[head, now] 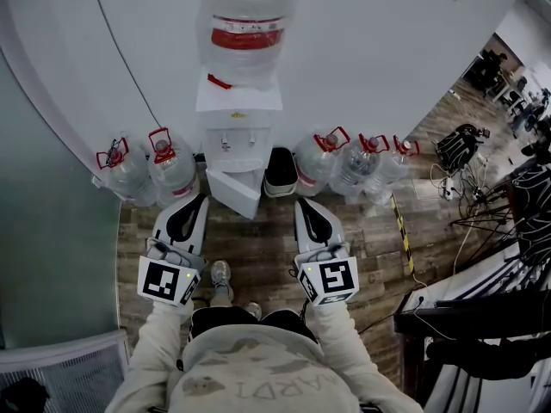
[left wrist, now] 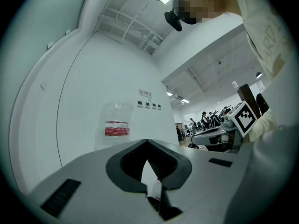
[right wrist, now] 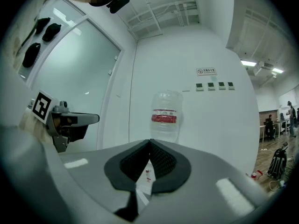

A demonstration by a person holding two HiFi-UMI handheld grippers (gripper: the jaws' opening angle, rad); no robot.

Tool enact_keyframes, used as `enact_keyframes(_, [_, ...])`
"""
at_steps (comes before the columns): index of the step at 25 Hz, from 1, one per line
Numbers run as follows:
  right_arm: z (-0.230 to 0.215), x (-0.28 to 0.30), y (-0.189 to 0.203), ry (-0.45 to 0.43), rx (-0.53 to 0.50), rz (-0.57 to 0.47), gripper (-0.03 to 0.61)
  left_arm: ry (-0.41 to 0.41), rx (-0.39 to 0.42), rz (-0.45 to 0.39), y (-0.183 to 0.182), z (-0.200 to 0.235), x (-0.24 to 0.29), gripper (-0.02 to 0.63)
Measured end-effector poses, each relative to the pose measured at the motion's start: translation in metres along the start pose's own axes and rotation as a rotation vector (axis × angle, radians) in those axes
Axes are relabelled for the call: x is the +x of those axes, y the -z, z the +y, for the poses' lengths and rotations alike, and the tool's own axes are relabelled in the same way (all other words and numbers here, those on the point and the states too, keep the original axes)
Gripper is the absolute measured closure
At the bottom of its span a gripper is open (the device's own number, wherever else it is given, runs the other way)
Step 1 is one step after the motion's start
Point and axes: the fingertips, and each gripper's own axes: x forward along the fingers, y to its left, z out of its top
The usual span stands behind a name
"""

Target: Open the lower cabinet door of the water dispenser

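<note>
- Water dispenser [head: 237, 136] stood against the white wall, with a large clear bottle [head: 248, 33] bearing a red label upturned on its top.
- Its lower cabinet door [head: 232, 192] sat at floor level below the taps. In the head view it lay at a slant to the body and seemed swung partly outward, though the steep angle left that unsure.
- The left hand-held gripper [head: 200, 200] pointed toward the dispenser, near the door's left side and not touching it. Its jaws were together, with nothing between them.
- The right hand-held gripper [head: 302, 203] was held off to the door's right, clear of it, jaws likewise pressed together and empty.
- Water jugs [head: 172, 169] with red handles stood on the wooden floor [head: 258, 248] left of the dispenser.
- More jugs [head: 317, 162] stood to the right, past a black bin [head: 280, 172] just beside the dispenser.
</note>
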Motion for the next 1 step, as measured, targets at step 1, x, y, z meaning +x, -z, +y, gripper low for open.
enact_keyframes(1, [-0.0004,0.0007,-0.0002,0.001,0.000,-0.001,0.569,0.001,-0.001,-0.001,-0.0005,0.0002,0.0010,0.612])
